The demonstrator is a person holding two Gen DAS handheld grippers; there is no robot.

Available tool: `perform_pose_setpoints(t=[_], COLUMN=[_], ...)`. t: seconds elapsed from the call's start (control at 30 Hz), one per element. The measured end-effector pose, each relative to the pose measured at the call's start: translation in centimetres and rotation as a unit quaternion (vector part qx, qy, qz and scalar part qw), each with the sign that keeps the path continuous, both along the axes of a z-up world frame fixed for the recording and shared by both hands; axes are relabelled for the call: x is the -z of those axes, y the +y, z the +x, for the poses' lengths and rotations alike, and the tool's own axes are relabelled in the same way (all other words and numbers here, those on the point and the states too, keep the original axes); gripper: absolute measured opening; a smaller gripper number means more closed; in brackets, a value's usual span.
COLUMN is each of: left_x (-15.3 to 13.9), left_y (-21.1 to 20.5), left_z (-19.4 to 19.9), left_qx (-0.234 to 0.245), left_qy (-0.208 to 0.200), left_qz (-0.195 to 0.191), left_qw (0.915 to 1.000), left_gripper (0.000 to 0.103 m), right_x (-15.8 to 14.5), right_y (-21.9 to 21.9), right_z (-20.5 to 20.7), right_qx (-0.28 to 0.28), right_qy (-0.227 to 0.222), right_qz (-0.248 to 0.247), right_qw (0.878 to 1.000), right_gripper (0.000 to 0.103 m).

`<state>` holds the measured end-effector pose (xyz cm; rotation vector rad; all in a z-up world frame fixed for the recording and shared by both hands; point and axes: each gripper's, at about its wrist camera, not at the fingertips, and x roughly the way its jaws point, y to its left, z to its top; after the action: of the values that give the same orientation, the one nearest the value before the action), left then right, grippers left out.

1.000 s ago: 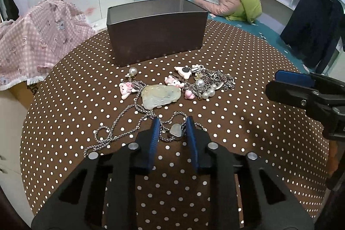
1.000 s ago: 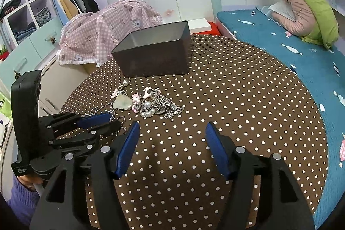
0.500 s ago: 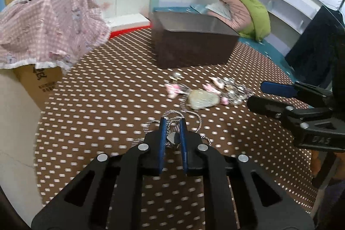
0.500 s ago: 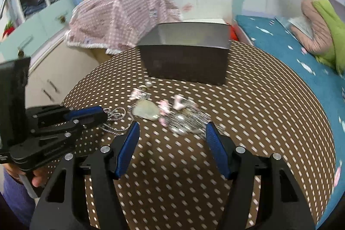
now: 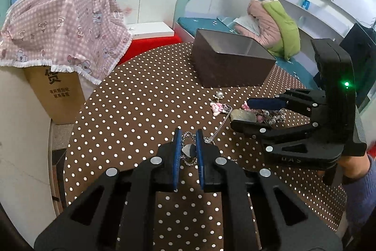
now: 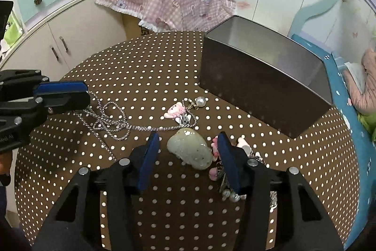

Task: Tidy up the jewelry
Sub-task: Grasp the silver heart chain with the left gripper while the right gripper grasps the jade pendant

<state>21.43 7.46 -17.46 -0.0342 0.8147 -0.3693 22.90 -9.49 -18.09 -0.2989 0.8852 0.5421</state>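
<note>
My left gripper [image 5: 188, 133] is shut on a silver heart pendant [image 5: 188, 151]. Its silver chain [image 6: 110, 119] trails across the brown dotted table [image 6: 145, 62] toward the jewelry pile. My right gripper [image 6: 188, 135] points down over the pile, and its jaws are closing. A pale green jade pendant [image 6: 190, 152] lies between its fingers, with a gap still showing at the left pad [image 6: 149, 157]. The same gripper [image 5: 244, 114] shows at the right of the left wrist view. A pink charm [image 6: 175, 111], a pearl [image 6: 201, 101] and a pearl bracelet [image 6: 232, 194] lie around the jade.
An open dark box [image 6: 258, 95] stands on the table behind the pile. A pink checked cloth [image 5: 58, 25] covers a cardboard carton [image 5: 56, 91] beyond the table's edge. A bed with a teal cover [image 6: 347, 114] lies on the far side.
My left gripper shut on the heart pendant and drew it and its chain away from the pile. My right gripper came in over the jade pendant and its jaws narrowed.
</note>
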Motion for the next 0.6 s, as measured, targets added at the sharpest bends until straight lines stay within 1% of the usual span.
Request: perform_pose_setpoints(t=[0.07,0.1,0.2,0.23,0.3,0.43,0.53,0.6], left_x=[-0.2,-0.3,-0.6,-0.7,-0.8,-1.0,-1.2,-1.3], left_y=[0.1,0.0,0.2,0.2,0.1,-0.2,-0.4,-0.6], left_z=[0.0,-0.1,-0.1,0.0,0.0,0.2,0.4,0.6], left_qx=[-0.001,-0.002,0.000,0.000,0.000,0.007,0.011,0.013], left_qy=[-0.002,-0.003,-0.002,-0.001,0.000,-0.001,-0.001,0.002], left_qz=[-0.001,-0.002,-0.006,-0.009,-0.011,-0.013,-0.015,-0.019], left_qw=[1.0000,1.0000,1.0000,1.0000,0.9999,0.9999,0.9998,0.9997], left_gripper=[0.012,0.012,0.012,0.013,0.013,0.013,0.013,0.013], right_x=[0.1,0.2,0.4,0.4,0.5,0.6,0.6,0.5], right_y=[0.2,0.4,1.1,1.0,0.7,-0.4,-0.7,-0.7], right_z=[0.1,0.0,-0.4,-0.3,-0.2,-0.2,-0.5,-0.8], right_qx=[-0.014,-0.022,-0.045,-0.044,-0.042,-0.037,-0.040,-0.039], right_qy=[0.000,-0.002,-0.013,-0.008,-0.002,0.011,0.012,0.005], right_qz=[-0.008,-0.019,-0.044,-0.041,-0.031,-0.009,-0.004,-0.003], right_qw=[1.000,1.000,0.998,0.998,0.999,0.999,0.999,0.999], right_gripper=[0.044,0.042,0.041,0.041,0.036,0.032,0.030,0.027])
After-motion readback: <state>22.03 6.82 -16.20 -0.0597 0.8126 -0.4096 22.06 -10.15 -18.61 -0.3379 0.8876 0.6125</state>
